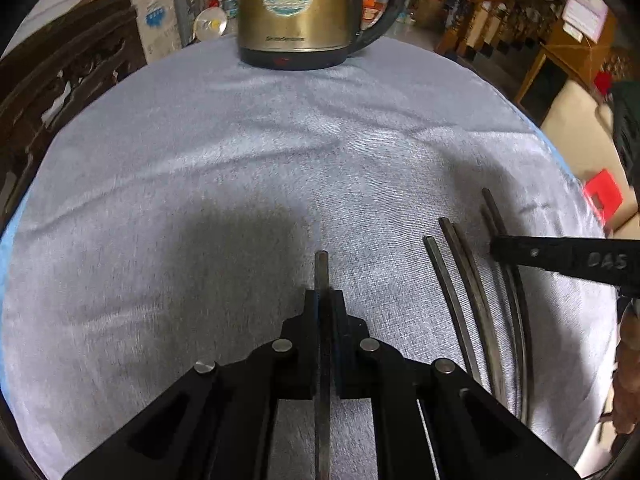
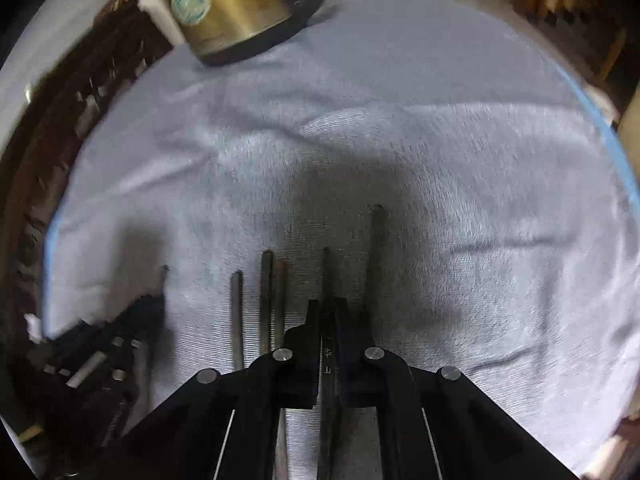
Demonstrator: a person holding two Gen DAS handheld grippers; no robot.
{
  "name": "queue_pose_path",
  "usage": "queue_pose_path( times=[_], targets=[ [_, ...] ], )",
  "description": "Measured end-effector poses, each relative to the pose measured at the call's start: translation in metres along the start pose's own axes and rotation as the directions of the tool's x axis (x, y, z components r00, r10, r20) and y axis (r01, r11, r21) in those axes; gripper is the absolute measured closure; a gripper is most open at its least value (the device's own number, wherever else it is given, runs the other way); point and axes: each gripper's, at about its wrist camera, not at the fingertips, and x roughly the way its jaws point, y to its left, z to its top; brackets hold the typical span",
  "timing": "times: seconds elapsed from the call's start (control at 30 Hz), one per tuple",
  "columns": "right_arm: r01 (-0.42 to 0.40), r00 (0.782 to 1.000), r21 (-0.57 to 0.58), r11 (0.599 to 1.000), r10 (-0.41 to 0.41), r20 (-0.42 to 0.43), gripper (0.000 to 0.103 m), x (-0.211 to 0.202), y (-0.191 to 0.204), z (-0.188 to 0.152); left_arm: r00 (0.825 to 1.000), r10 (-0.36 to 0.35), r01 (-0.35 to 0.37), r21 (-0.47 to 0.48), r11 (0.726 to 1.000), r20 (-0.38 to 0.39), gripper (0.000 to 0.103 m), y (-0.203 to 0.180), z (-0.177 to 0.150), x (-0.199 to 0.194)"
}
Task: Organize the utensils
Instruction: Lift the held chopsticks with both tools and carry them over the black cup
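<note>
Several dark metal chopsticks lie on a grey-blue cloth [image 1: 240,160]. My left gripper [image 1: 322,300] is shut on one chopstick [image 1: 321,272], whose end sticks out past the fingertips. To its right lie loose chopsticks [image 1: 460,280], and my right gripper's finger [image 1: 560,258] reaches in over them. In the right wrist view my right gripper [image 2: 328,308] is shut on a chopstick [image 2: 327,276] with printed characters. Loose chopsticks [image 2: 266,300] lie just left of it, another [image 2: 377,260] just right. The left gripper [image 2: 120,340] shows at lower left.
A brass-coloured electric kettle [image 1: 296,12] with a black base and handle stands at the far side of the cloth; it also shows in the right wrist view [image 2: 232,4]. Dark carved wooden furniture [image 1: 60,80] borders the table's left. The cloth's right edge [image 2: 616,152] drops off.
</note>
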Motion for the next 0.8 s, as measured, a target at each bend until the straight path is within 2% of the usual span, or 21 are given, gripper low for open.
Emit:
queue_pose_path(
  times=[0.07, 0.2, 0.37, 0.47, 0.53, 0.7, 0.77, 0.8],
  targets=[
    [-0.057, 0.998, 0.024, 0.998, 0.056, 0.039, 0.096, -0.009, -0.009, -0.003, 1.000, -0.003, 0.003, -0.019, 1.000, 0.008, 0.098, 0.006, -0.004, -0.005],
    [-0.151, 0.981, 0.036, 0.988, 0.145, 0.127, 0.096, -0.040, -0.020, -0.013, 0.996, -0.022, 0.025, -0.038, 0.999, 0.085, 0.098, 0.014, -0.008, -0.036],
    [-0.196, 0.950, 0.007, 0.981, 0.188, 0.249, 0.096, -0.083, -0.023, -0.027, 0.977, -0.064, 0.069, -0.018, 0.997, 0.202, 0.098, 0.016, -0.011, -0.084],
    [-0.203, 0.908, -0.056, 0.978, 0.210, 0.362, 0.096, -0.122, -0.015, -0.048, 0.955, -0.090, 0.096, -0.010, 0.995, 0.282, 0.098, 0.016, -0.016, -0.120],
    [-0.195, 0.882, -0.088, 0.977, 0.213, 0.420, 0.096, -0.144, -0.014, -0.059, 0.934, -0.107, 0.115, -0.002, 0.993, 0.342, 0.098, 0.014, -0.022, -0.146],
    [-0.165, 0.783, -0.159, 0.973, 0.228, 0.579, 0.096, -0.195, 0.003, -0.097, 0.882, -0.131, 0.141, 0.011, 0.990, 0.453, 0.098, 0.007, -0.035, -0.192],
    [-0.157, 0.734, -0.173, 0.972, 0.232, 0.639, 0.096, -0.214, 0.008, -0.113, 0.852, -0.145, 0.156, 0.020, 0.987, 0.503, 0.098, 0.002, -0.044, -0.213],
    [-0.149, 0.709, -0.177, 0.973, 0.230, 0.666, 0.096, -0.223, 0.010, -0.122, 0.831, -0.151, 0.163, 0.024, 0.986, 0.535, 0.098, -0.001, -0.050, -0.224]
  ],
)
